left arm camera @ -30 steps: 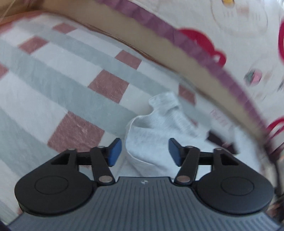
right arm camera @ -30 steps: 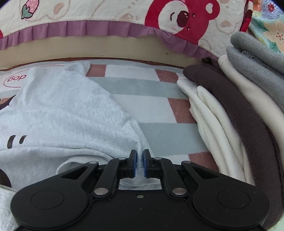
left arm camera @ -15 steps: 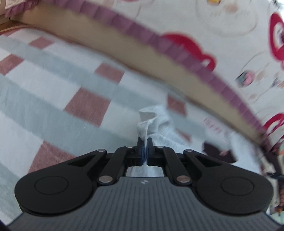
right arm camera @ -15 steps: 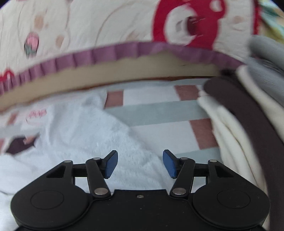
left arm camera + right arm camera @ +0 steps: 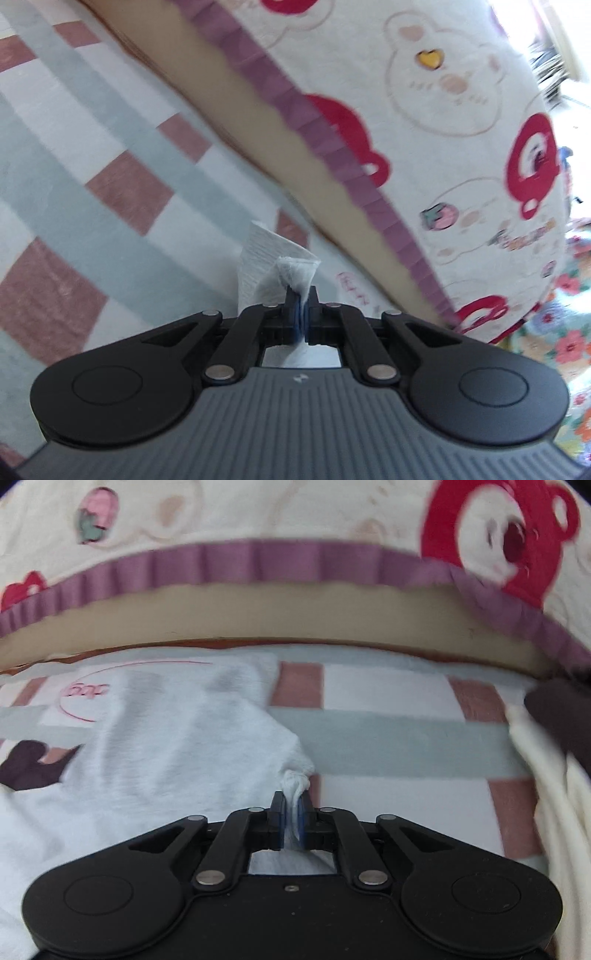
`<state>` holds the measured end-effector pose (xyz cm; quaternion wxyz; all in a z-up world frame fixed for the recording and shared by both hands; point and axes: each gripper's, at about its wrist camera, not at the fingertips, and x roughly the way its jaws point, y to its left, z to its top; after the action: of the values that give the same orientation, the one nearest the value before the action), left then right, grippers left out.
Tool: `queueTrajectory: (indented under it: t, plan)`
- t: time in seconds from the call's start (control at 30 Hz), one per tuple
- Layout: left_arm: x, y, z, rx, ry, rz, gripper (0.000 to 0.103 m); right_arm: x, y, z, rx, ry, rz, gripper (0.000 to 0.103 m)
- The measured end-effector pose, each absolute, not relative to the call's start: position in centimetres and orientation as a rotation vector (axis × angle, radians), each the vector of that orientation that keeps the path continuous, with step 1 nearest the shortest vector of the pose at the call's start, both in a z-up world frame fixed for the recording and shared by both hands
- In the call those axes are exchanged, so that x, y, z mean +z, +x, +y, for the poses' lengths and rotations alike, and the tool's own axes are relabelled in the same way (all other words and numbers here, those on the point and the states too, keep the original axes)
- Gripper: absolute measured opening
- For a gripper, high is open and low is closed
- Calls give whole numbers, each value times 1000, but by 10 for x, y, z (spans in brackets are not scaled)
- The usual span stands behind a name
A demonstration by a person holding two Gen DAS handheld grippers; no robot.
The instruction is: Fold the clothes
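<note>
Checked cloth (image 5: pixel 388 731) is seen across mid-frame. White garment (image 5: pixel 177 746), one counted, is spread at centre-left in the right view. Folded pile (image 5: pixel 554 768) is glimpsed at right edge; pieces uncountable. Left gripper (image 5: pixel 302 314) and right gripper (image 5: pixel 292 821), two counted, are pinched on garment corners. Both corners are best lifted level, tension kept even.

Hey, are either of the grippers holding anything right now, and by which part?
Both are. The left gripper pinches a bunched edge of the white garment; the right gripper pinches a bunched corner.
</note>
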<state>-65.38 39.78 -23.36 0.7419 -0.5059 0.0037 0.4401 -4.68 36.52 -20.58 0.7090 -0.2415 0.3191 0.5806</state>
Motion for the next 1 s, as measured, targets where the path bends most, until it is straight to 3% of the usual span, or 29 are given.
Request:
queueTrajectory:
  t: [0.13,0.27,0.43,0.47,0.5,0.53,0.6,0.63,0.67,0.7,0.73,0.8,0.83,0.87,1.0]
  plan:
    - [-235,-654,399,966,-1099,47,3,-153,-35,321,1208,-248,559,1]
    - [-242,-648,403,949,-1115,97,4,-161,-29,310,1148,-349,573,1]
    - [-246,-625,407,976,-1008,285,7,-187,-21,299,1087,-367,685,3]
    - [-246,-621,407,986,-983,315,10,-191,-20,297,1085,-354,706,5]
    - [-247,-616,408,997,-959,339,19,-195,-19,297,1091,-347,728,7]
    - [-249,-612,410,1006,-937,362,35,-198,-17,298,1101,-342,749,12]
    - [-251,-606,414,1013,-892,392,45,-205,-17,301,1114,-329,780,15]
    - [-253,-603,416,1010,-876,399,42,-208,-14,303,1111,-323,802,35]
    - [-254,-601,419,1008,-861,406,40,-213,-13,306,1116,-305,841,70]
    - [-255,-599,422,1004,-842,409,26,-221,-11,310,1122,-292,884,83]
    - [-251,-600,422,1007,-821,394,1,-228,-14,313,1132,-303,878,88]
    - [-240,-603,420,1027,-780,341,2,-234,-24,319,1147,-357,834,77]
    - [-231,-607,417,1034,-757,304,2,-234,-32,323,1152,-396,799,48]
    - [-219,-611,411,1038,-733,260,2,-232,-39,326,1158,-430,762,11]
    - [-167,-631,377,1079,-644,90,1,-183,-64,311,1215,-365,569,11]
